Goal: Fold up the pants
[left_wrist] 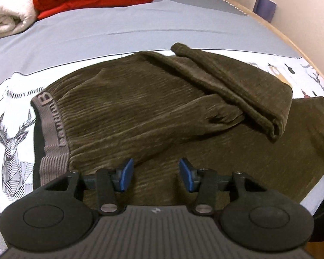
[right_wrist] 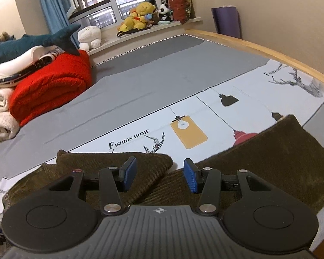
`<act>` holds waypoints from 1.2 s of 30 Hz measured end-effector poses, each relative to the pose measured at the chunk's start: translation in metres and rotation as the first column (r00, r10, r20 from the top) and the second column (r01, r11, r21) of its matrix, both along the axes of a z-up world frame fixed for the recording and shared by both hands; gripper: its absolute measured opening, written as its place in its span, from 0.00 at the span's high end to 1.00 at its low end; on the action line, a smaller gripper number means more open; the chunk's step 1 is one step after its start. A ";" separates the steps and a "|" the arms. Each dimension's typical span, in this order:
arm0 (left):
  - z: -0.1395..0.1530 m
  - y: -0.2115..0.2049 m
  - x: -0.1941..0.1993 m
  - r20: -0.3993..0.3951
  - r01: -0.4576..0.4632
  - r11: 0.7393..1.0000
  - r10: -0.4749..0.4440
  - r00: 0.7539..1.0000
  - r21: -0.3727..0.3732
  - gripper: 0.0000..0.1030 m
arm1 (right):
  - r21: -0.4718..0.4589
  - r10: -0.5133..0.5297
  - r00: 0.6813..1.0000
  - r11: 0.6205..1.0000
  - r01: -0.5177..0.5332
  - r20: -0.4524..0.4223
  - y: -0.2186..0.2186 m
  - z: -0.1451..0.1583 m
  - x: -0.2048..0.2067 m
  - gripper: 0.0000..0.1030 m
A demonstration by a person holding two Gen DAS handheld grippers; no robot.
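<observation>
The left gripper (left_wrist: 156, 174) has its blue pads (left_wrist: 127, 173) spread wide with nothing between them; it hangs over the pants (left_wrist: 140, 108), and whether the tips touch the cloth cannot be told. The right gripper (right_wrist: 159, 177) is likewise wide apart and holds nothing, poised above the pants (right_wrist: 259, 168).

The olive corduroy pants lie on the bed (left_wrist: 118, 30), partly folded, with one leg (left_wrist: 237, 86) doubled back across the top. The grey waistband (left_wrist: 51, 125) is at the left; its lettering is only partly readable. The near edge of the pants is hidden behind both gripper bodies, and the right side is cut off in the right wrist view.

Beyond them lies the printed sheet (right_wrist: 183, 116). A red quilt (right_wrist: 51, 90) and a white blanket (left_wrist: 8, 15) are stacked at the far left.
</observation>
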State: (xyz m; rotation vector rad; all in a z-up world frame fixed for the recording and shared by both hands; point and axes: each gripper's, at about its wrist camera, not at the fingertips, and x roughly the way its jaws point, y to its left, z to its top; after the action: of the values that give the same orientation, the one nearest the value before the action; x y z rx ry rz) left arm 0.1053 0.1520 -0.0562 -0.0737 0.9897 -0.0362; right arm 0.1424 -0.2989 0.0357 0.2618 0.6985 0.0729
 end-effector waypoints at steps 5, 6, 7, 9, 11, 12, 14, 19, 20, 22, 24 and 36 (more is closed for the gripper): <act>0.002 -0.011 0.015 0.013 0.004 1.000 -0.004 1.000 -0.004 0.63 | -0.002 0.003 1.000 1.000 -0.003 0.010 0.002 -0.004 0.020 0.65; 0.002 -0.012 0.018 0.016 0.001 1.000 -0.001 1.000 -0.010 0.67 | -0.004 0.001 1.000 1.000 -0.001 0.015 0.003 -0.004 0.024 0.68; 0.002 -0.013 0.020 0.017 -0.002 1.000 0.003 1.000 -0.016 0.69 | -0.005 0.003 1.000 1.000 -0.002 0.019 0.003 -0.006 0.029 0.71; 0.002 -0.014 0.025 0.019 -0.008 1.000 0.009 1.000 -0.028 0.70 | -0.003 0.008 1.000 1.000 -0.008 0.018 0.004 -0.009 0.040 0.73; 0.002 -0.016 0.030 0.020 -0.010 0.999 0.011 1.000 -0.035 0.70 | -0.002 0.013 1.000 1.000 -0.013 0.017 0.005 -0.012 0.050 0.73; 0.002 -0.017 0.032 0.020 -0.011 0.999 0.012 1.000 -0.040 0.70 | 0.004 0.017 1.000 1.000 -0.017 0.018 0.005 -0.013 0.056 0.73; 0.003 -0.019 0.035 0.021 -0.009 0.999 0.009 1.000 -0.047 0.70 | 0.016 0.022 1.000 1.000 -0.022 0.016 0.004 -0.016 0.067 0.73; 0.002 -0.023 0.041 0.024 0.003 0.999 -0.002 1.000 -0.041 0.70 | 0.070 0.042 0.999 0.997 -0.040 -0.030 -0.002 -0.032 0.102 0.70; 0.001 -0.023 0.042 0.022 0.003 0.999 -0.002 1.000 -0.039 0.70 | 0.070 0.054 0.997 0.996 -0.051 -0.049 -0.001 -0.038 0.111 0.67; -0.001 -0.023 0.044 0.015 0.002 0.999 -0.001 1.000 -0.034 0.70 | 0.067 0.083 0.993 0.995 -0.078 -0.080 0.001 -0.047 0.124 0.63; -0.003 -0.022 0.046 0.009 0.000 1.000 0.000 1.000 -0.031 0.70 | 0.051 0.121 0.987 0.992 -0.116 -0.106 0.006 -0.057 0.138 0.60; -0.021 -0.017 0.057 -0.040 -0.008 1.000 0.008 0.999 -0.008 0.68 | -0.009 0.258 0.932 0.963 -0.269 -0.253 0.041 -0.116 0.193 0.43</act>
State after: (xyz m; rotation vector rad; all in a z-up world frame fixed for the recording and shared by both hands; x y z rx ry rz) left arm 0.1625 0.1349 -0.0767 -0.0865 1.0291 -0.0317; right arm 0.3355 -0.2580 -0.0804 0.1338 0.9837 0.2848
